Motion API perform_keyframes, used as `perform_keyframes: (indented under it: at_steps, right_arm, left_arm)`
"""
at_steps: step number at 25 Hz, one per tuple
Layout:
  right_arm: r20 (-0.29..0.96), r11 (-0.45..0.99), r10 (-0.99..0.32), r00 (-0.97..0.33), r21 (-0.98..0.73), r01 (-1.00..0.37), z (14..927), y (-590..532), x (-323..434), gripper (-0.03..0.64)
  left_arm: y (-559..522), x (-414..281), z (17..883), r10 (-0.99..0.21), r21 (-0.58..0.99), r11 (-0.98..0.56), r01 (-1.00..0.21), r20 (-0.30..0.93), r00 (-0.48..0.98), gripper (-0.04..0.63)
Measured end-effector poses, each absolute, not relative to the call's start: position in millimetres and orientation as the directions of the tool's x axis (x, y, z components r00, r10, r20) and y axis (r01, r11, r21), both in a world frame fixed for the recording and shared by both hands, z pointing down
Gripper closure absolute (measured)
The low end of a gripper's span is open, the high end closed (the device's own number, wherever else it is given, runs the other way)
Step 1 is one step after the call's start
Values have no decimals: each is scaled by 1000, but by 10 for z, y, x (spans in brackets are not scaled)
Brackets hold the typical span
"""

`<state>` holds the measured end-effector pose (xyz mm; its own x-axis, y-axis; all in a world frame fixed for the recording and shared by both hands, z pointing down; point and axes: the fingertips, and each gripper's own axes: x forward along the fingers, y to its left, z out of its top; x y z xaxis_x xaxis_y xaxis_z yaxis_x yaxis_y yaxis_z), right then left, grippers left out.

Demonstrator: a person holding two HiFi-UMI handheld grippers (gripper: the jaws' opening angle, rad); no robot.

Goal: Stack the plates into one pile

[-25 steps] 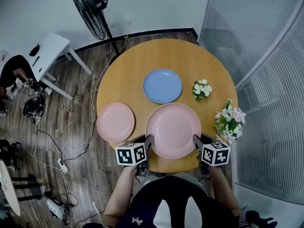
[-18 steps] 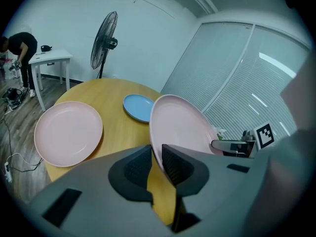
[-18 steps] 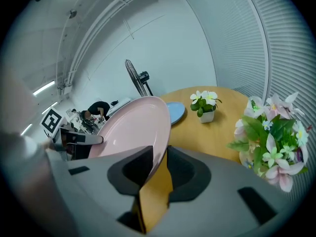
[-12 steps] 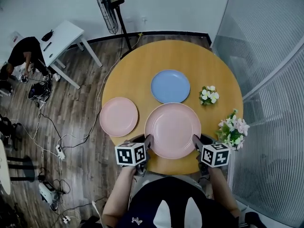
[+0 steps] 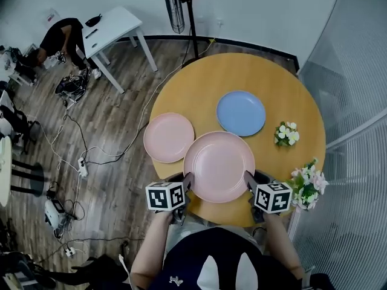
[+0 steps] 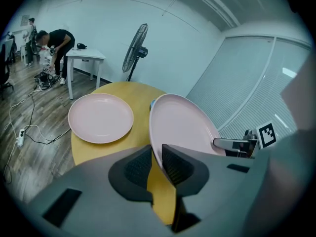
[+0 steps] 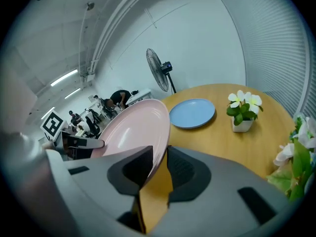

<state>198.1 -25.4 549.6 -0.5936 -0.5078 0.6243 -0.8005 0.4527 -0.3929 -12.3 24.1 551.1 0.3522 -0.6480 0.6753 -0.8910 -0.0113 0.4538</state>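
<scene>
The left gripper (image 5: pixel 188 180) is held low in front of the person's body, jaws pinched on the left rim of the large pink plate (image 5: pixel 219 165). This plate lies over the table's (image 5: pixel 242 71) near edge, just beside the small pink plate (image 5: pixel 169 137). The right gripper (image 5: pixel 248 179) mirrors the left, clamping the right rim.
</scene>
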Motion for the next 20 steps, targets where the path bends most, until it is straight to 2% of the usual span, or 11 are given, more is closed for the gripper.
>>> perform_keyframes:
  at_steps: [6, 20]
  right_arm:
    - [637, 489, -459, -619, -400, -775, 5598, -338, 1585, 522]
    - [635, 526, -422, -647, -410, -745, 5534, -499, 684, 515]
  left_arm:
    - [263, -501, 5579, -655, 441, 65, -895, 695, 295, 534]
    - [124, -1413, 5466, -682, 423, 131, -897, 695, 228, 535]
